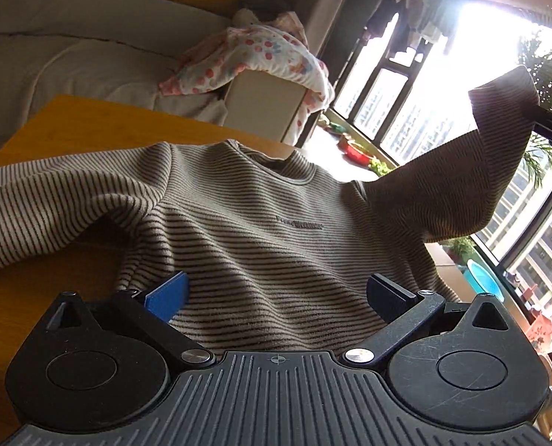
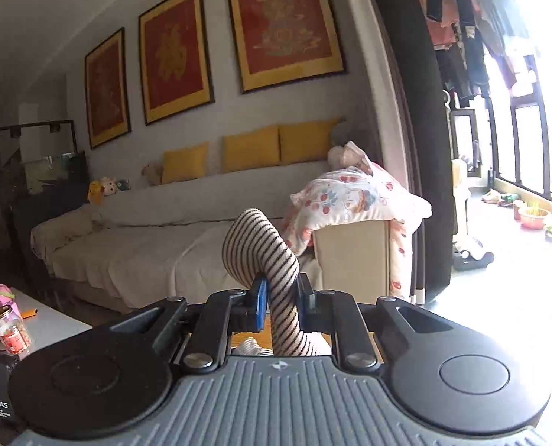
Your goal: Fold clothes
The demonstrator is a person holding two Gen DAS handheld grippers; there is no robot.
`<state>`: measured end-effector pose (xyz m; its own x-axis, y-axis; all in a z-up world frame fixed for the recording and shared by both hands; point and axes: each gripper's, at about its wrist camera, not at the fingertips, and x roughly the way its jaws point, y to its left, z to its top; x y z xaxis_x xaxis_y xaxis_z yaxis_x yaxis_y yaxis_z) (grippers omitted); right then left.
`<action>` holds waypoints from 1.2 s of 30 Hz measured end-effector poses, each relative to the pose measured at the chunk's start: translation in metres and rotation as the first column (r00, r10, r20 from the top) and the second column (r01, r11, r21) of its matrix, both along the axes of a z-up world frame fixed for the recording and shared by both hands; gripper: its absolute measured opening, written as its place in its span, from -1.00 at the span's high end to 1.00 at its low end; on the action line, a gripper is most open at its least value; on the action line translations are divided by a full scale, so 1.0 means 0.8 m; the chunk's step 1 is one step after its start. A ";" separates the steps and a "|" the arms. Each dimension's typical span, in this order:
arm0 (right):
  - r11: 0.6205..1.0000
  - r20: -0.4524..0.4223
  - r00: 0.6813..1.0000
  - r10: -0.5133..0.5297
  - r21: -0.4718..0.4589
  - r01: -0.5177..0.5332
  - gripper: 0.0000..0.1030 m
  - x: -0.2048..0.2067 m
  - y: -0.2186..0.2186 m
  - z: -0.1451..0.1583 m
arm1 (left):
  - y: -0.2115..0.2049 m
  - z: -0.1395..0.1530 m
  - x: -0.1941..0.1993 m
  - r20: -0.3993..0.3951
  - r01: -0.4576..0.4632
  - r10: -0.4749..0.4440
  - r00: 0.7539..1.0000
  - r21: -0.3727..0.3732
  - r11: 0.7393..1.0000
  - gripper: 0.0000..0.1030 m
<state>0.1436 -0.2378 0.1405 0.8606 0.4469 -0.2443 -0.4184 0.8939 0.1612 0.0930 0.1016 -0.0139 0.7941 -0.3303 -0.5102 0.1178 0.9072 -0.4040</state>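
A beige striped sweater (image 1: 261,223) lies front up on a wooden table (image 1: 90,122), collar toward the far edge. My left gripper (image 1: 276,293) is open, its blue fingers (image 1: 168,293) spread just above the sweater's lower body. The sweater's right sleeve (image 1: 499,156) is lifted high in the air, held at its cuff by my right gripper, which shows at the right edge of the left wrist view (image 1: 547,119). In the right wrist view, my right gripper (image 2: 281,297) is shut on the striped sleeve cuff (image 2: 265,252), which bulges up between the pads. The left sleeve (image 1: 45,208) lies out on the table.
A sofa (image 2: 157,252) with yellow cushions stands beyond the table, with a floral quilt (image 2: 354,197) draped over its armrest. Large windows (image 1: 417,85) and hanging laundry (image 2: 461,29) are to the right. A side table (image 2: 49,323) with a jar (image 2: 12,334) is at the left.
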 end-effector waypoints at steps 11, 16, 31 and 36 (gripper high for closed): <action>0.912 0.115 0.982 0.152 -0.398 -0.094 0.40 -0.007 0.123 -0.028 | 0.011 -0.003 -0.001 0.007 -0.006 0.007 1.000 -0.063 0.998 -1.00; 0.459 0.034 0.919 0.394 -0.873 -0.164 0.39 -0.081 0.163 -0.127 | 0.011 -0.003 0.001 0.007 -0.006 0.007 1.000 -0.062 0.998 -1.00; 0.673 0.078 0.983 0.168 -0.738 -0.056 0.14 -0.007 0.153 -0.119 | 0.013 -0.004 -0.001 0.010 -0.008 0.009 1.000 -0.079 0.997 -1.00; 0.455 -0.035 0.931 0.363 -0.866 -0.210 0.13 -0.059 0.173 -0.170 | 0.015 -0.003 0.001 0.010 -0.008 0.009 1.000 -0.083 0.997 -1.00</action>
